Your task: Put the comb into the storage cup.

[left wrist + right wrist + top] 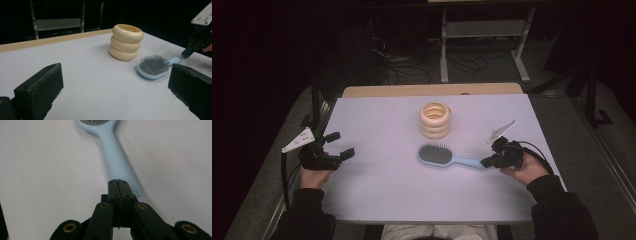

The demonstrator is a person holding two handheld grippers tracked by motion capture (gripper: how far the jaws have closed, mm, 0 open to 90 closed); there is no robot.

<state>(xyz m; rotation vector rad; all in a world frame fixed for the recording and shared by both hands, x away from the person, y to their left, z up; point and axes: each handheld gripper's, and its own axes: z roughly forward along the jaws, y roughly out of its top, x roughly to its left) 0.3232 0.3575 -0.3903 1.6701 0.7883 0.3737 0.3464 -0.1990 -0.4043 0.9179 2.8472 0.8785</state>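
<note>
My right hand-held gripper [488, 161] is pressed together, empty, at the brush [447, 156] handle end. My left hand-held gripper [339, 145] is spread above the worktop [377, 190].

A light blue hairbrush [443, 156] lies flat on the white surface [377, 130], bristles up, handle toward the right. Just behind it stands a cream holder [435, 120] shaped like three stacked rings.

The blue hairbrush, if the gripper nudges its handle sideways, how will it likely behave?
The hairbrush looks rigid plastic, so it would probably pivot whole. Lying flat on its back, bristles up, it seems unlikely to roll. On the smooth table it may slide easily.
</note>
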